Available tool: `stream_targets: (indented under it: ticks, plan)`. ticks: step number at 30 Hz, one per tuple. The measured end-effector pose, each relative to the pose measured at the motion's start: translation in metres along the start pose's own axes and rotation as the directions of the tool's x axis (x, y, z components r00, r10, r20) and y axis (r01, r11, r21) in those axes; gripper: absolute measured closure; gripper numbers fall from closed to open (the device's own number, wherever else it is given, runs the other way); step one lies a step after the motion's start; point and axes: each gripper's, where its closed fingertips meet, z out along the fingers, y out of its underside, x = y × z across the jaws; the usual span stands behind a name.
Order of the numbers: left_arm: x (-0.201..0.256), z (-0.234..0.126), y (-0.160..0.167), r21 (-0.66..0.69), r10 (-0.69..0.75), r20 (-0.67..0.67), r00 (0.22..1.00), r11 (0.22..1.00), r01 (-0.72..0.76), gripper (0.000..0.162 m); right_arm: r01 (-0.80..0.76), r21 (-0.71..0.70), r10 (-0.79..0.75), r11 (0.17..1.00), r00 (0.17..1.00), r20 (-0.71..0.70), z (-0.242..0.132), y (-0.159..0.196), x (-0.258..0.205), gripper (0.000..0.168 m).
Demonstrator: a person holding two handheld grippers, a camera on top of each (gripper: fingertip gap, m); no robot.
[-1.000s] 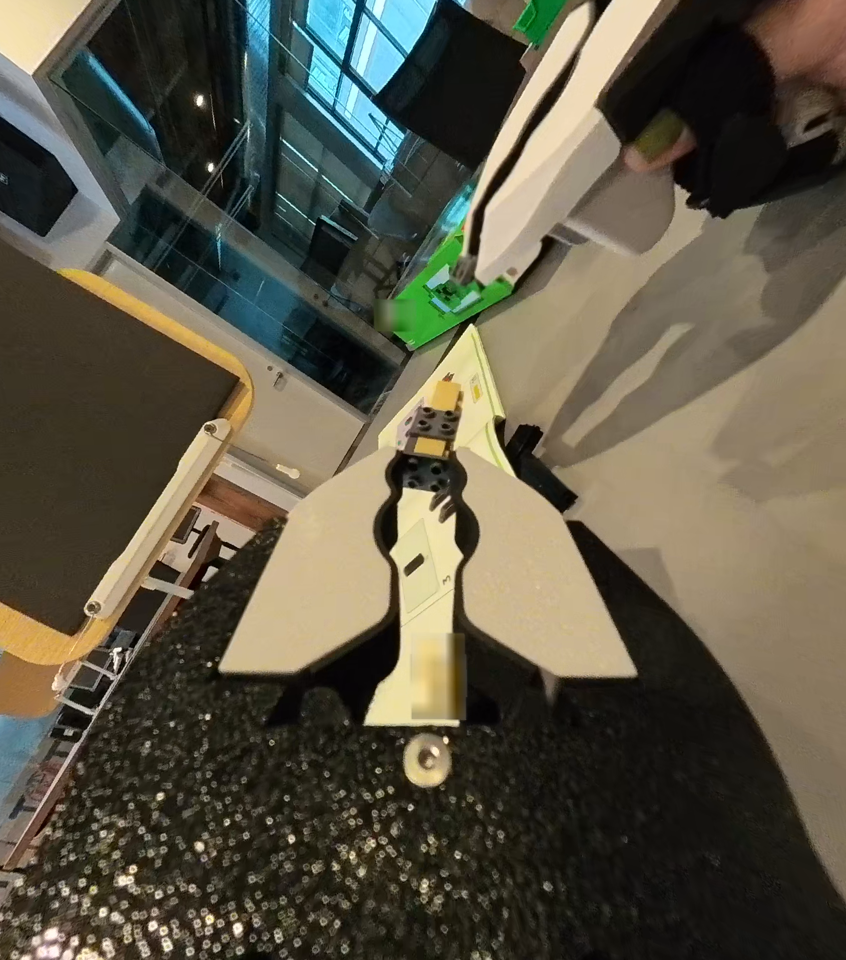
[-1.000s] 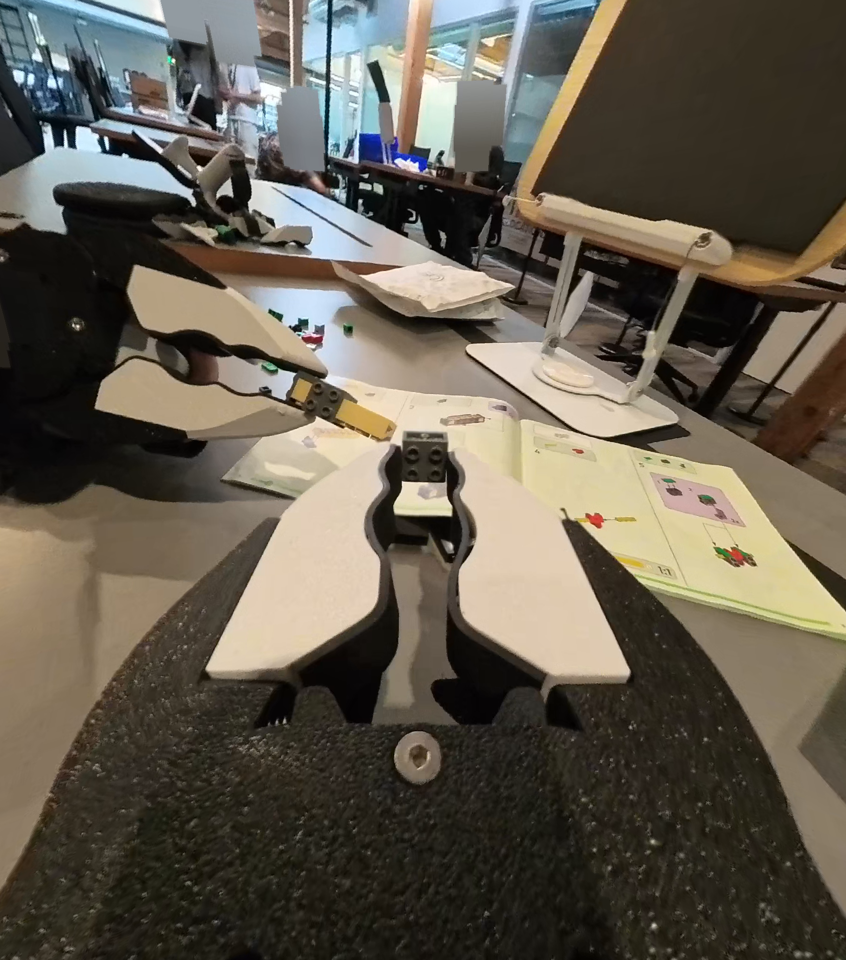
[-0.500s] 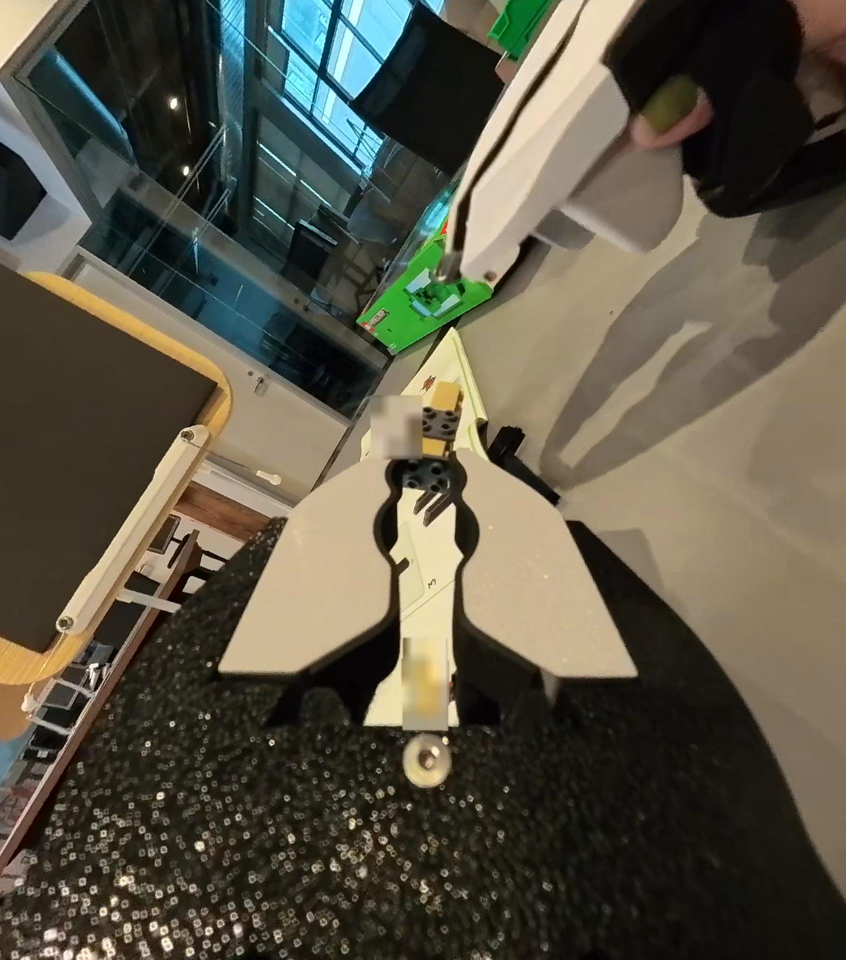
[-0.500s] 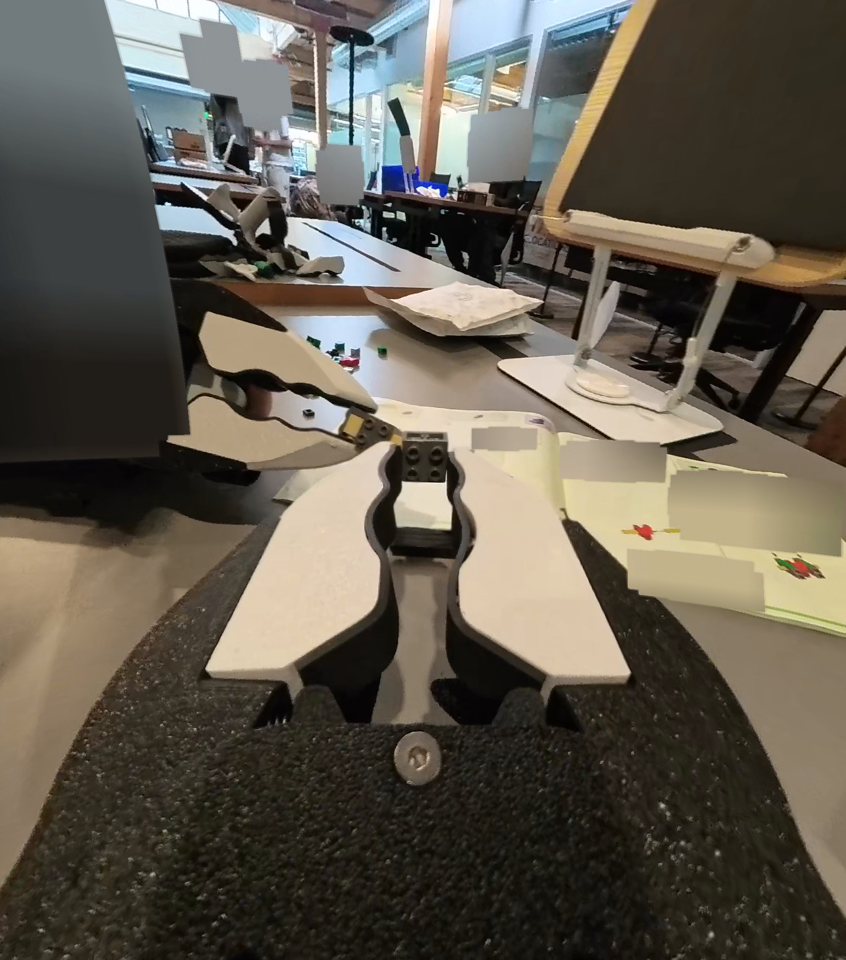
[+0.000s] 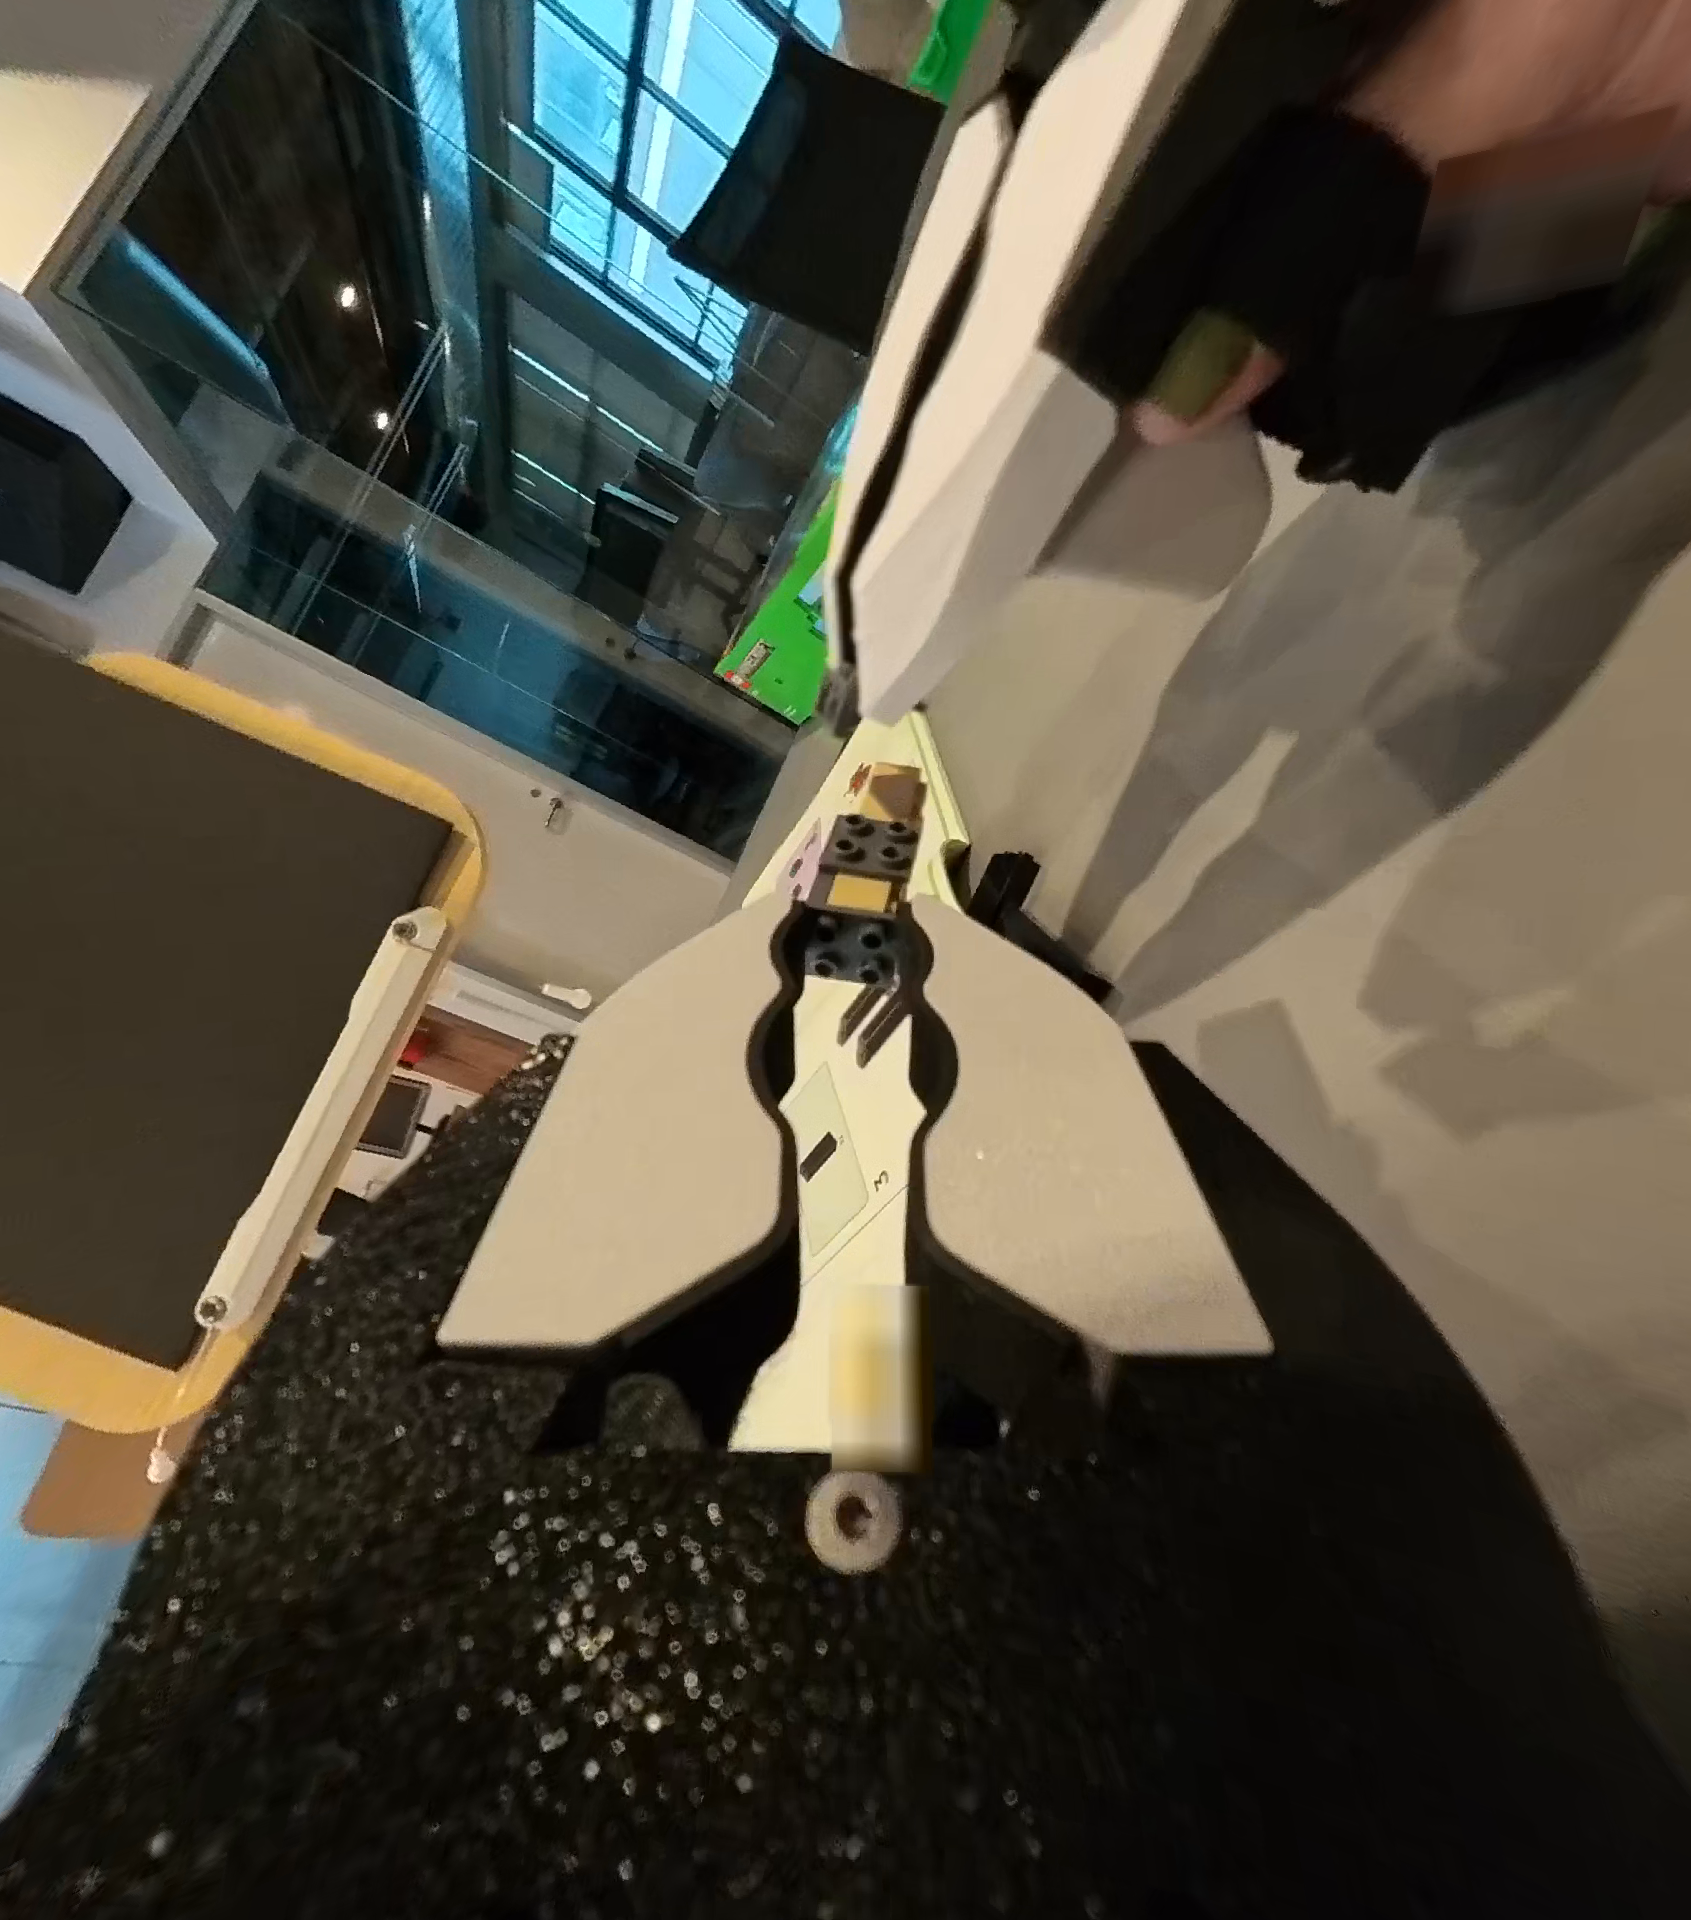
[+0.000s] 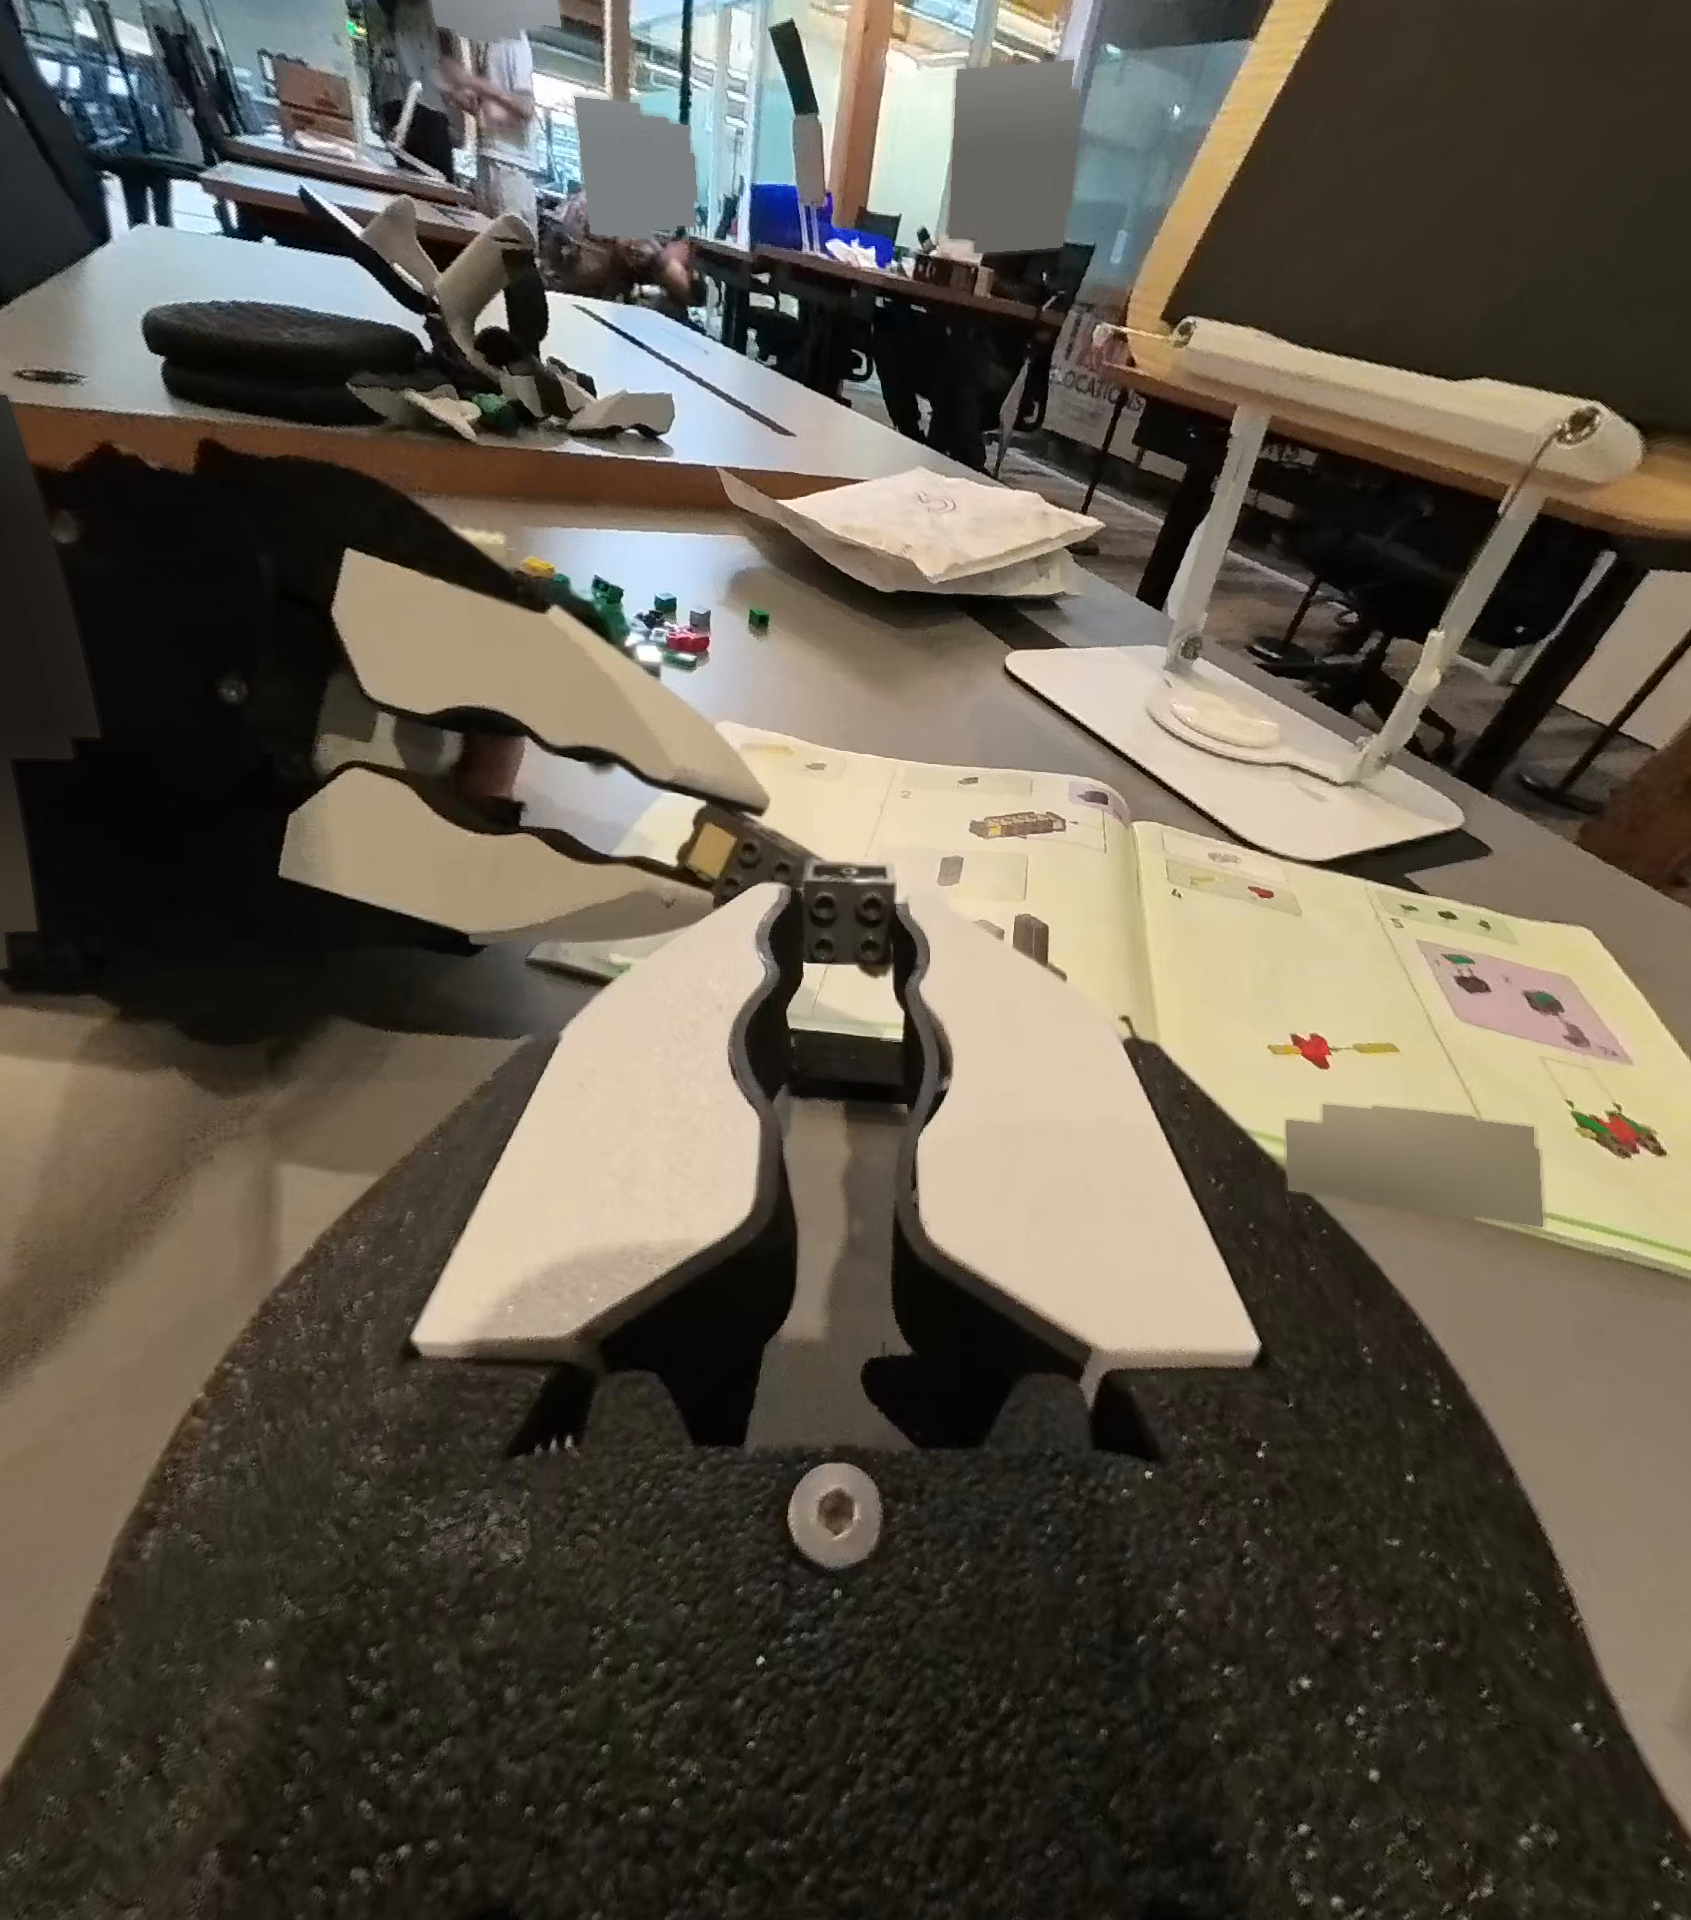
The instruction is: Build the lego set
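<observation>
My left gripper (image 5: pixel 856 935) is shut on a small assembly (image 5: pixel 867 862): a tan plate with dark grey studded bricks on it, sticking out past the fingertips. My right gripper (image 6: pixel 846 920) is shut on a dark grey 2x2 brick (image 6: pixel 849 935), held above the table. In the right wrist view the left gripper (image 6: pixel 716 847) comes in from the left, and its assembly (image 6: pixel 747 857) reaches right up to the brick. In the left wrist view the right gripper (image 5: pixel 846 696) hangs just above the assembly's far end. I cannot tell whether brick and assembly touch.
An open instruction booklet (image 6: pixel 1340 987) lies on the grey table (image 6: pixel 145 1143) under both grippers. Several loose bricks (image 6: pixel 664 623) lie farther back, beside a crumpled paper bag (image 6: pixel 924 530). A white stand (image 6: pixel 1236 748) is at the right. A green box (image 5: pixel 789 623) is beyond.
The two grippers have come together. The gap between the left gripper's assembly and the right gripper's brick has closed. Both grips are unchanged.
</observation>
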Motion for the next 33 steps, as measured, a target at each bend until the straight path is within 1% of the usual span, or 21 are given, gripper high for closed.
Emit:
stream_targets:
  ticks: [5, 9, 11, 14, 16, 19, 25, 27, 33]
  plan:
    - [0.009, 0.002, 0.0, -0.022, 0.062, -0.036, 0.997, 0.998, -0.063, 0.146, -0.066, -0.008, 0.066, 0.998, 0.997, -0.04, -0.004, 0.002, 0.003, 0.153]
    - [0.018, 0.002, 0.0, -0.045, 0.097, -0.08, 0.992, 0.994, -0.101, 0.146, -0.086, -0.013, 0.084, 0.996, 0.993, -0.079, -0.01, 0.004, 0.01, 0.153]
    - [0.019, 0.001, 0.0, -0.058, 0.089, -0.094, 0.992, 0.994, -0.094, 0.146, -0.083, -0.048, 0.078, 0.995, 0.993, -0.091, -0.01, 0.008, 0.011, 0.153]
    - [0.019, 0.0, 0.0, -0.073, 0.063, -0.101, 0.993, 0.995, -0.07, 0.146, -0.119, -0.161, 0.11, 0.98, 0.992, -0.065, -0.009, 0.023, 0.004, 0.153]
    - [0.021, 0.0, 0.0, -0.076, 0.066, -0.108, 0.992, 0.994, -0.075, 0.146, -0.135, -0.191, 0.122, 0.972, 0.99, -0.077, -0.01, 0.026, 0.001, 0.153]
    - [0.025, 0.001, -0.002, -0.069, 0.097, -0.117, 0.988, 0.992, -0.105, 0.146, -0.193, -0.221, 0.179, 0.956, 0.98, -0.085, -0.009, 0.03, -0.004, 0.153]
    - [0.027, 0.0, -0.004, -0.059, 0.11, -0.118, 0.987, 0.991, -0.117, 0.146, -0.306, -0.216, 0.29, 0.927, 0.952, -0.102, -0.006, 0.03, -0.009, 0.153]
    - [0.026, 0.0, -0.004, -0.059, 0.108, -0.116, 0.987, 0.992, -0.116, 0.146, -0.33, -0.209, 0.306, 0.92, 0.942, -0.14, -0.005, 0.03, -0.006, 0.153]
    - [0.025, 0.0, -0.005, -0.051, 0.113, -0.103, 0.988, 0.992, -0.118, 0.146, -0.382, -0.211, 0.351, 0.9, 0.92, -0.172, -0.002, 0.027, -0.008, 0.153]
